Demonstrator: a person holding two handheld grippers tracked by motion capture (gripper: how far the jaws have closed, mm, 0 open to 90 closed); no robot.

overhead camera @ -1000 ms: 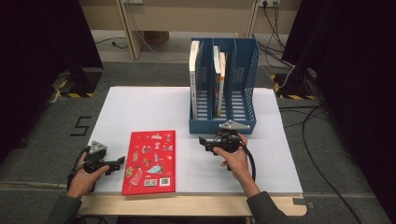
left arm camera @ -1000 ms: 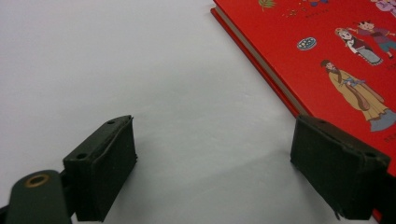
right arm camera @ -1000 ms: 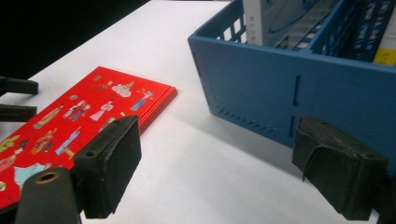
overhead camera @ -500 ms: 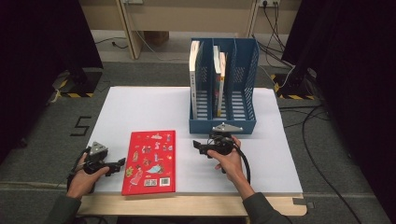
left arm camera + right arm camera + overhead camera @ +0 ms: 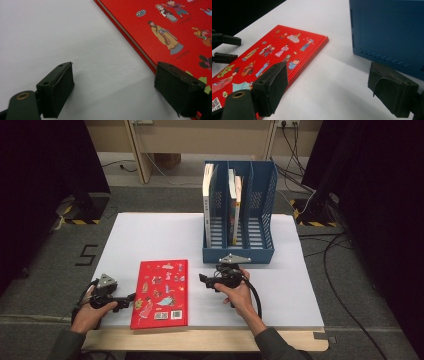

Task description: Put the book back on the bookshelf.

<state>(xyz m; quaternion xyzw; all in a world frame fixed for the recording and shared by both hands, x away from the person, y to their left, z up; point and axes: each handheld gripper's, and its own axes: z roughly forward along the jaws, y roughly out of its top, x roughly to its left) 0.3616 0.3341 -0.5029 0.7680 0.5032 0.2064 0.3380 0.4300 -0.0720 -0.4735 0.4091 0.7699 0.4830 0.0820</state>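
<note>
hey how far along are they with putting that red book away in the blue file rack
Done: books already stand in the blue rack. In hand: the red book lies flat on the table, ungripped; the left gripper and right gripper, both open, flank its edges, the left's jaws having just been closing slightly. Left: grasping, lifting and slotting it in.

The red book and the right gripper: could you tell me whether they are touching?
Apart. In the high view a strip of bare white table lies between the red book and the right gripper, whose jaws stand open with nothing between them.
</note>
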